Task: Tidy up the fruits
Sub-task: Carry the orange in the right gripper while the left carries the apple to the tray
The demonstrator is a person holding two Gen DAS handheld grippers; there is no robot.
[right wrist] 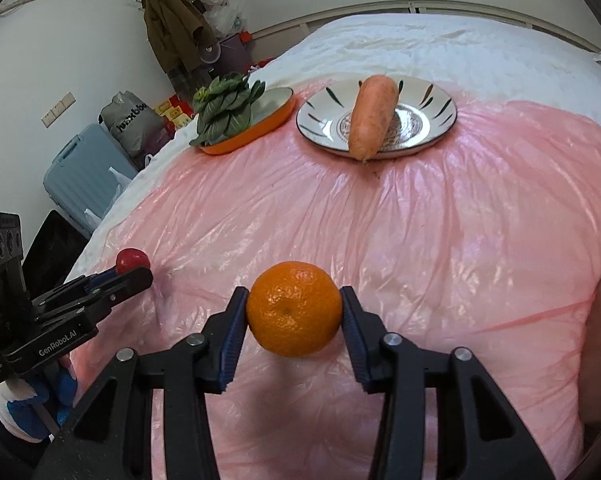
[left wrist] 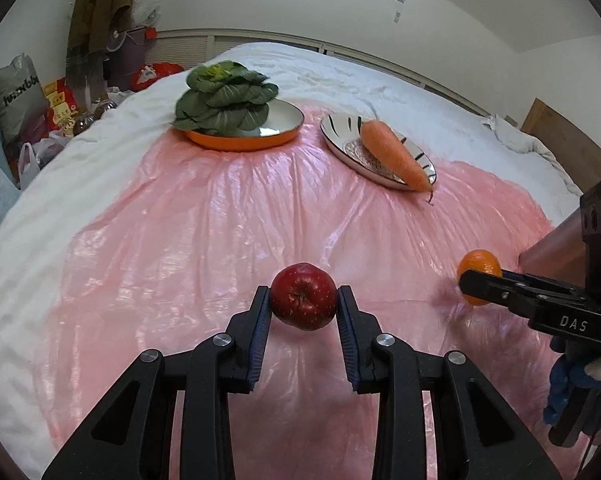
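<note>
Apple [left wrist: 303, 297] sits clamped between left hand-held gripper [left wrist: 303, 307] pads.

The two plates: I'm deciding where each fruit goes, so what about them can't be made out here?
- Orange plate: both views, the leafy greens hide how much of its inside is bare.
- Patterned plate: both views, the carrot covers part of its centre.
- Greens: slightly blurred in the left wrist view.

Left gripper [left wrist: 303, 300] jaws clamped, right gripper [right wrist: 294, 308] jaws clamped, both angled downward
</note>
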